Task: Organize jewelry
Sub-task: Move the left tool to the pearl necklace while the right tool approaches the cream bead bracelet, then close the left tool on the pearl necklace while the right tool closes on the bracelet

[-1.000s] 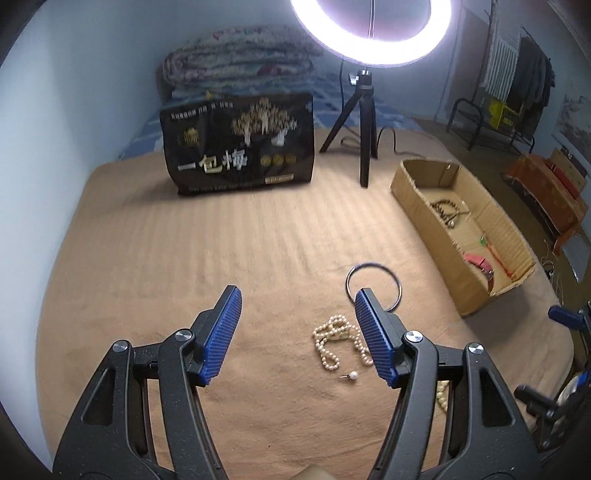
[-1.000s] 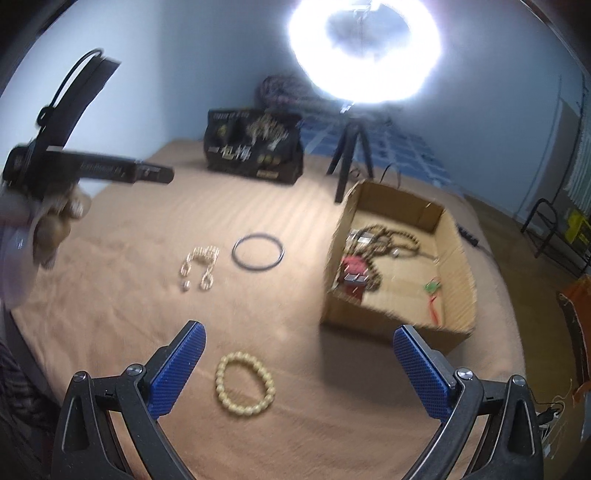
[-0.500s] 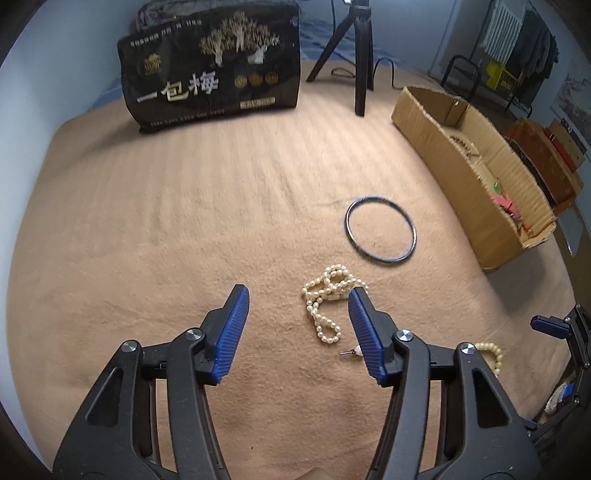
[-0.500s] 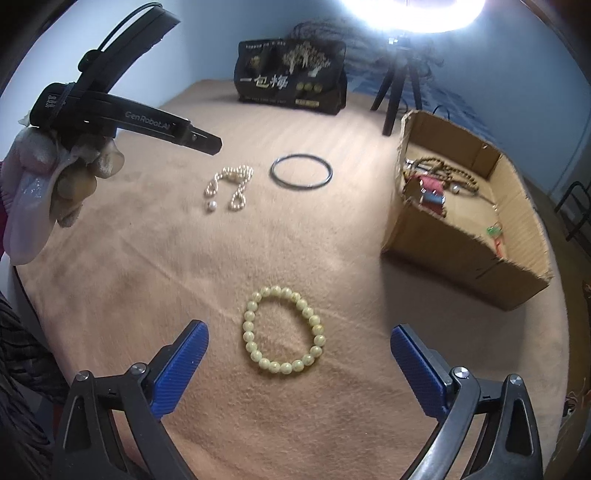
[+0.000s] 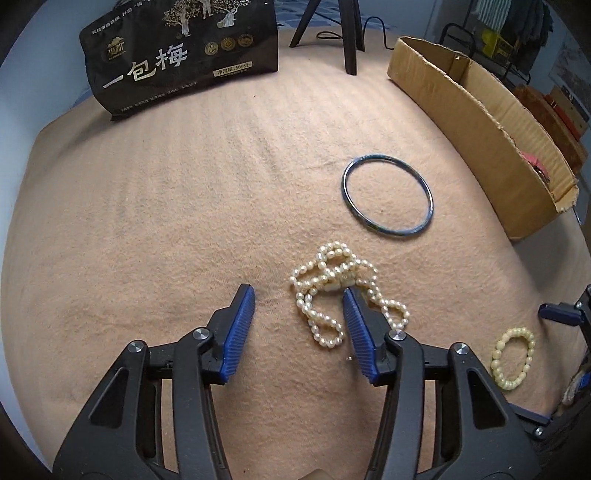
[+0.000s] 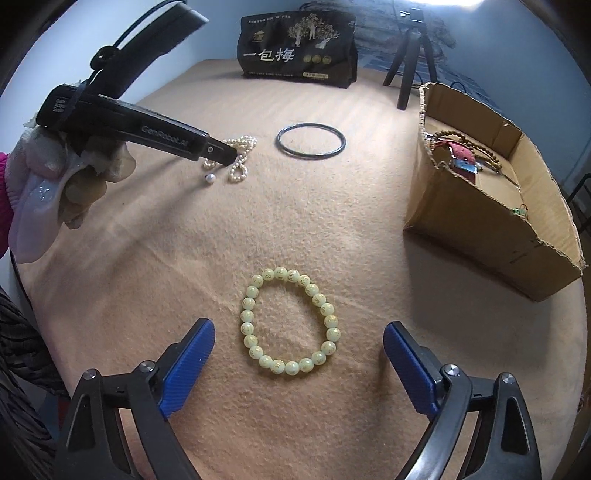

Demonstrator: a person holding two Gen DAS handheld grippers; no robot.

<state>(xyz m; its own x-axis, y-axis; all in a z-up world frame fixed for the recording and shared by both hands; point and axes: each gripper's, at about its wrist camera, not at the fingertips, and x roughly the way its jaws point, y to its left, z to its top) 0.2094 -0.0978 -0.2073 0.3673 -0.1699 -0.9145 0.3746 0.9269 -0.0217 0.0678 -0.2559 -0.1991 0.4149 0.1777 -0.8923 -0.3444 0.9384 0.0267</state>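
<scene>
A white pearl necklace (image 5: 334, 286) lies bunched on the tan blanket, also in the right wrist view (image 6: 238, 155). My left gripper (image 5: 298, 301) is open just above it; part of the necklace lies between the blue pads, and the right pad covers some strands. A pale green bead bracelet (image 6: 290, 321) lies flat on the blanket; my right gripper (image 6: 299, 341) is open wide and low around its near side. The bracelet also shows in the left wrist view (image 5: 513, 358). A dark bangle (image 5: 388, 197) (image 6: 311, 141) lies beyond the pearls.
A cardboard box (image 6: 491, 236) (image 5: 480, 122) with beads and red items inside stands at the right. A black printed bag (image 5: 184, 55) (image 6: 299, 53) and a tripod (image 5: 347, 33) (image 6: 410, 59) stand at the back. The blanket edge drops off at front and left.
Both grippers have come down and forward. The left one has closed in on the pearl necklace and its jaws have narrowed. The right one now straddles the green bracelet.
</scene>
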